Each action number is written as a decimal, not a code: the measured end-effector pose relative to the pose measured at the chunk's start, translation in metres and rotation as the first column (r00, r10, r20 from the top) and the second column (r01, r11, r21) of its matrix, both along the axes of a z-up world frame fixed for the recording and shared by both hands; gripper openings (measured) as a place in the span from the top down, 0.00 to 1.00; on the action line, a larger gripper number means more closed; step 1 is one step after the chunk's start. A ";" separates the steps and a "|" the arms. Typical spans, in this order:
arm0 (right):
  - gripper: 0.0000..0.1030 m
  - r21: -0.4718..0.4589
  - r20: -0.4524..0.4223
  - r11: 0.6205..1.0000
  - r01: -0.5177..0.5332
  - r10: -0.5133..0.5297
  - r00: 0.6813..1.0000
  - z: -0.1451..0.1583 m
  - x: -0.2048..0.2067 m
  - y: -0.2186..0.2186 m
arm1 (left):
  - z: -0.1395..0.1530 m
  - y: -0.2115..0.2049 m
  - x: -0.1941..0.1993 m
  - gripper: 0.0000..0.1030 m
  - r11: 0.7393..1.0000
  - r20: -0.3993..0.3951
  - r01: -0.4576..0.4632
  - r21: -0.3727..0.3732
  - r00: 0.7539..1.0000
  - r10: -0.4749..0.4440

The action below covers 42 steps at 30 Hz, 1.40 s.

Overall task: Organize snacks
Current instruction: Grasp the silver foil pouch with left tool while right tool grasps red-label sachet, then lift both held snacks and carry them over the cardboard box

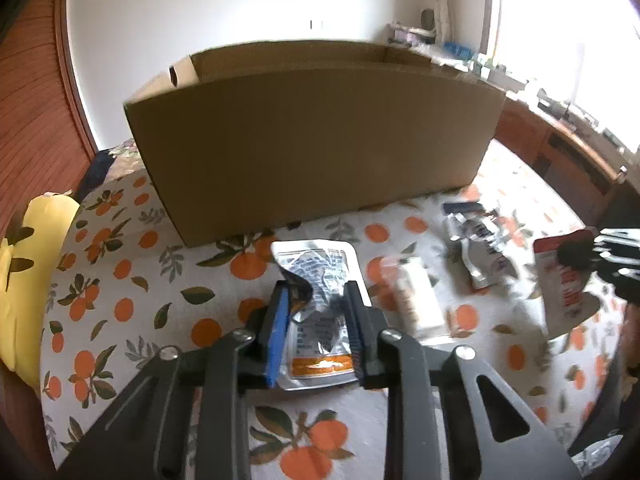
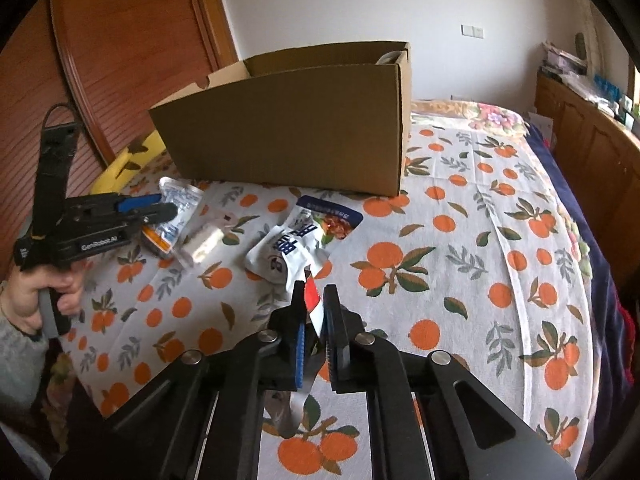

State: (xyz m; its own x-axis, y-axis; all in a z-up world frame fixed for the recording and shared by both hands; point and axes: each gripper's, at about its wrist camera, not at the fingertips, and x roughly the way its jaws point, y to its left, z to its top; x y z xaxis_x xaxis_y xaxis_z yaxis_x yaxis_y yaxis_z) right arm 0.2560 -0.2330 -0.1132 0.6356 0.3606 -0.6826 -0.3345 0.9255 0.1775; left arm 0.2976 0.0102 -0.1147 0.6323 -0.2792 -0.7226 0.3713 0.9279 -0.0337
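Lowest in the left wrist view, left gripper (image 1: 316, 300) with fingers (image 1: 279, 320) pinching a silvery snack pouch (image 1: 320, 280) that carries blue print and an orange strip at its near end, held just above the orange-patterned bedspread (image 1: 120, 280). Lowest in the right wrist view, right gripper (image 2: 316, 312) with fingers (image 2: 298, 356) pressed onto a thin red-and-white packet (image 2: 313, 300), seen edge-on, its lower end hanging under the fingers; same packet at the right edge of the left wrist view (image 1: 568, 292), clear of the bedspread. At left in the right wrist view, a hand (image 2: 44, 292) in a grey sleeve gripping the handle of the left gripper (image 2: 168, 210). Beyond the fingers, lying loose on the bedspread: a small clear-wrapped pale snack (image 2: 204, 246), blurred in the left wrist view, and right of it a crumpled white-and-blue bag (image 2: 304, 240) with a dark blue top. Farther back, centre of both views, an open cardboard box (image 2: 288, 136) standing on the bed, contents hidden by its near wall. Left of the box, a yellow cushion (image 1: 32, 272) at the bed's edge. Behind, a reddish wooden door (image 2: 132, 52) in the upper left, a white wall, and a wooden cabinet (image 2: 588, 144) along the right side
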 end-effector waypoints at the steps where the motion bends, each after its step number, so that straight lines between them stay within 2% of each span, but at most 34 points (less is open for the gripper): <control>1: 0.95 0.005 -0.002 1.000 0.002 -0.002 1.000 0.001 0.000 -0.001 | 0.004 0.001 -0.002 0.80 1.000 0.003 0.003 -0.005 1.000 -0.003; 6: 0.95 0.034 0.006 0.999 0.015 -0.015 1.000 0.009 -0.003 -0.007 | 0.012 -0.005 -0.010 0.84 1.000 0.016 0.016 0.005 1.000 -0.016; 17: 0.95 0.041 0.031 0.999 0.014 -0.015 0.999 0.021 -0.015 -0.009 | 0.026 -0.013 -0.026 0.85 0.999 0.046 0.033 0.005 0.998 -0.033; 26: 0.95 0.035 0.072 0.999 0.002 -0.005 0.997 0.042 -0.015 -0.010 | 0.064 -0.015 -0.033 0.85 0.999 0.122 0.045 -0.010 0.992 -0.044; 34: 0.95 0.015 0.136 1.000 -0.023 0.021 0.990 0.076 0.007 -0.004 | 0.100 -0.022 -0.016 0.85 0.997 0.192 0.068 -0.021 0.979 -0.063; 42: 0.95 -0.014 0.202 0.998 -0.055 0.056 0.978 0.109 0.035 0.009 | 0.120 -0.025 0.016 0.85 0.996 0.240 0.077 -0.038 0.969 -0.065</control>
